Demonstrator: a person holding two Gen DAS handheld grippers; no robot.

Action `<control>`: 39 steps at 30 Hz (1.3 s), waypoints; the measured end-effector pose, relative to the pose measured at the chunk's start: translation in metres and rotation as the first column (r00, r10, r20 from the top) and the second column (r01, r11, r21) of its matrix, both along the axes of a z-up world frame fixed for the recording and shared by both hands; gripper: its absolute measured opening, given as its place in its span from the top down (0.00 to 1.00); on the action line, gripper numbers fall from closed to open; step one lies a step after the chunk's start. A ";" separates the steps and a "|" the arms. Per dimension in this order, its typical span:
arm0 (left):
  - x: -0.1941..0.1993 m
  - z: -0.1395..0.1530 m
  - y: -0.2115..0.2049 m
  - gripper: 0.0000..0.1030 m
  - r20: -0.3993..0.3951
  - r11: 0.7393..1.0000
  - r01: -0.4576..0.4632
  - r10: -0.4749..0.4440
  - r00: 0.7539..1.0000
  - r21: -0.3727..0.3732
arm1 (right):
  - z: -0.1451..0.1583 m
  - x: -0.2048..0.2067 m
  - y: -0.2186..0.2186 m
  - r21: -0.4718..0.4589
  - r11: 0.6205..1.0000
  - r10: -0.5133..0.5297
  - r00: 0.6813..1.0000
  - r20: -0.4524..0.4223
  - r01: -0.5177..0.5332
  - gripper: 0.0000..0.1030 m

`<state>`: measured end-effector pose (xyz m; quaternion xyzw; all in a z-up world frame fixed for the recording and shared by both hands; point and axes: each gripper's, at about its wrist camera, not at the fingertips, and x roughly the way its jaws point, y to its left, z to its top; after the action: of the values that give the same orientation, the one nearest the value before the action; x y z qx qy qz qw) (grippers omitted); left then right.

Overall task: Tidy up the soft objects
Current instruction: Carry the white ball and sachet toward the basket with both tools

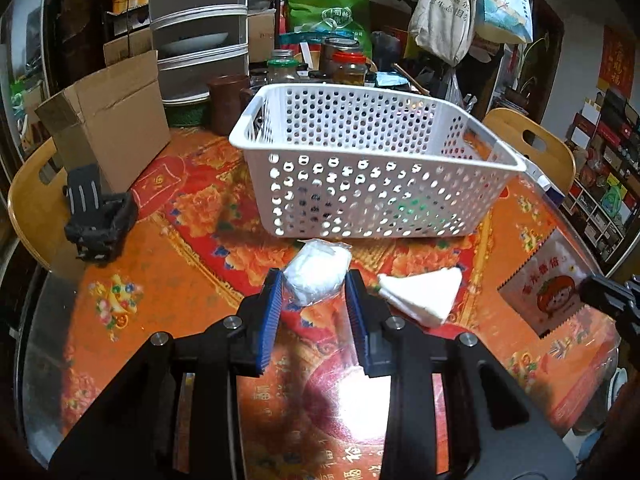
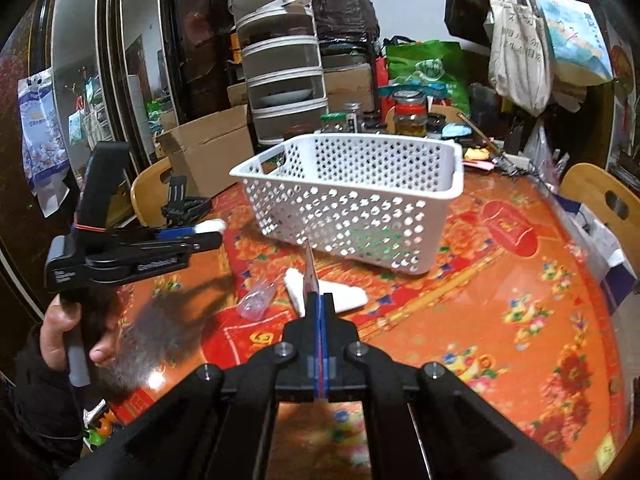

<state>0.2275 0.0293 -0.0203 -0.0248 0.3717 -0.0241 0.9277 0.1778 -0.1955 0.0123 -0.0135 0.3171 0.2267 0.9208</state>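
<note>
1. Left wrist view shows the desk [image 1: 132, 320], round and covered in an orange-red floral cloth under a glossy sheet.
2. A white perforated basket [image 1: 372, 168] stands on it toward the far side, beside a cardboard box [image 1: 116, 120].
3. The left tool [image 1: 314, 284] is clenched on a white soft bundle in clear wrap [image 1: 318, 274], held between its blue pads [image 1: 274, 300] off the cloth, just in front of the basket.
4. A folded white cloth [image 1: 420, 294] lies on the desk just right of that tool.
5. In the right wrist view, the right tool [image 2: 316, 300] has its jaws pressed together on a thin flat packet [image 2: 310, 268] standing on edge.
</note>
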 end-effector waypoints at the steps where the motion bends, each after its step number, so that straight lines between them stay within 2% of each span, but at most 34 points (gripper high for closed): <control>1: 0.000 0.003 -0.001 0.71 0.001 1.000 -0.002 0.002 1.000 0.004 | 0.003 0.001 -0.002 0.002 1.000 -0.004 1.000 0.004 0.004 1.00; 13: 0.009 0.041 -0.009 0.71 0.012 1.000 0.020 -0.020 1.000 0.011 | 0.047 0.031 -0.021 0.020 0.999 -0.033 0.999 0.043 0.032 1.00; 24: 0.039 0.099 -0.011 0.71 0.041 0.999 0.029 -0.031 0.999 0.031 | 0.088 0.081 -0.014 -0.013 0.998 -0.058 0.997 0.059 0.059 1.00; 31: 0.094 0.122 -0.021 0.71 0.002 0.999 0.024 -0.024 1.000 0.030 | 0.097 0.131 0.003 -0.052 0.997 -0.064 0.998 0.005 0.065 1.00; 35: 0.130 0.120 -0.025 0.71 -0.054 1.000 0.019 -0.018 0.998 0.021 | 0.089 0.161 0.015 -0.097 0.992 -0.080 0.996 -0.033 0.076 1.00; 39: 0.167 0.104 -0.030 0.71 -0.122 1.000 0.009 -0.007 0.993 0.015 | 0.073 0.192 0.024 -0.106 0.991 -0.089 0.992 -0.085 0.080 1.00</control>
<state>0.3944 -0.0010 0.0835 -0.0176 0.4279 -0.0235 0.9034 0.3701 -0.1710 0.0857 -0.0372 0.3694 0.1713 0.9126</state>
